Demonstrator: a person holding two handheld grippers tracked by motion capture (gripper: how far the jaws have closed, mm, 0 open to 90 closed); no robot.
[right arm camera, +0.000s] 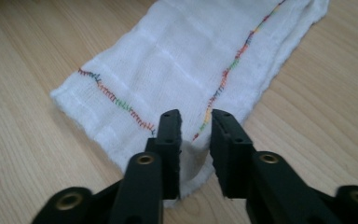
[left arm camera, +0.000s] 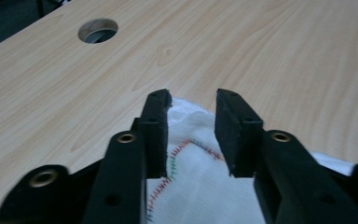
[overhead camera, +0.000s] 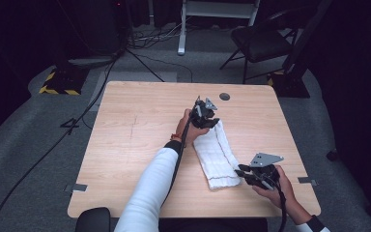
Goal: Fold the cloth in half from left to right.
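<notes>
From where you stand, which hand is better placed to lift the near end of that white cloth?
Probably the right. The right gripper sits with open jaws over the near edge of the cloth, while the left gripper is at its far end, beside the hole in the table.

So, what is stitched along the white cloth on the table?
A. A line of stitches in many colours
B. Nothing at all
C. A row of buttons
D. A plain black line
A: in the right gripper view the white cloth carries a zigzag stitch line that changes through red, green, blue and orange, and the left gripper view shows the same kind of stitching.
</notes>
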